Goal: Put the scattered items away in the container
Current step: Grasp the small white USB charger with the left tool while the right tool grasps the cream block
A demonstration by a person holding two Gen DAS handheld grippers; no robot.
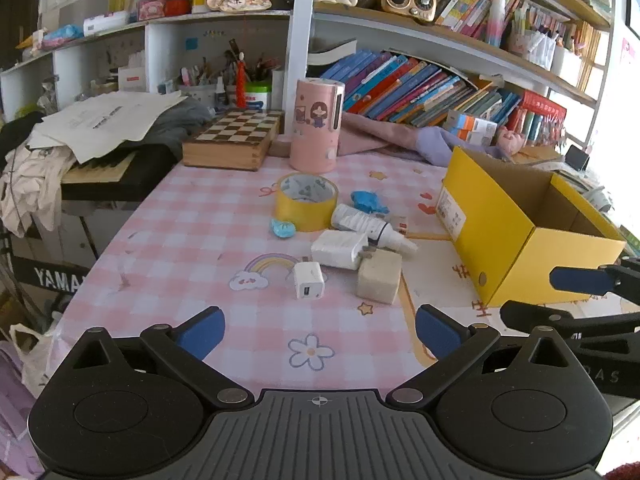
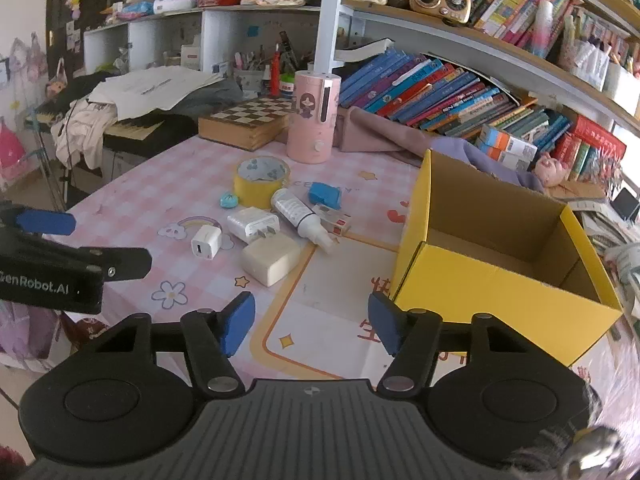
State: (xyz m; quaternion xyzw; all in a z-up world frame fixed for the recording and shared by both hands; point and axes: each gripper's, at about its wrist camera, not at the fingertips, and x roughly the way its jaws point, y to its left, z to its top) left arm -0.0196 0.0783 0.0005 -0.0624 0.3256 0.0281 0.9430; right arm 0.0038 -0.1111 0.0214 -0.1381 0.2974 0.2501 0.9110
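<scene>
Both claws hang open and empty near the yellow box [image 2: 500, 280]: left claw [image 1: 318, 334] wide, right claw [image 2: 312, 322] narrower. Tape [image 2: 261, 182], bottle [image 2: 298, 214] and chargers [image 2: 253, 224] lie left of it on the bench [image 2: 160, 184].

"YAMA" on keyboard [image 1: 60, 280]; "enRobot.AI" on left claw [image 2: 52, 216].

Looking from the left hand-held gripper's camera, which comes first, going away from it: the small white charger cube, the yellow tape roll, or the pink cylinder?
1. Small white charger cube, just ahead of the left hand-held gripper.
2. Yellow tape roll, mid-table behind the clutter.
3. Pink cylinder, standing upright at the back beside the chessboard.
</scene>
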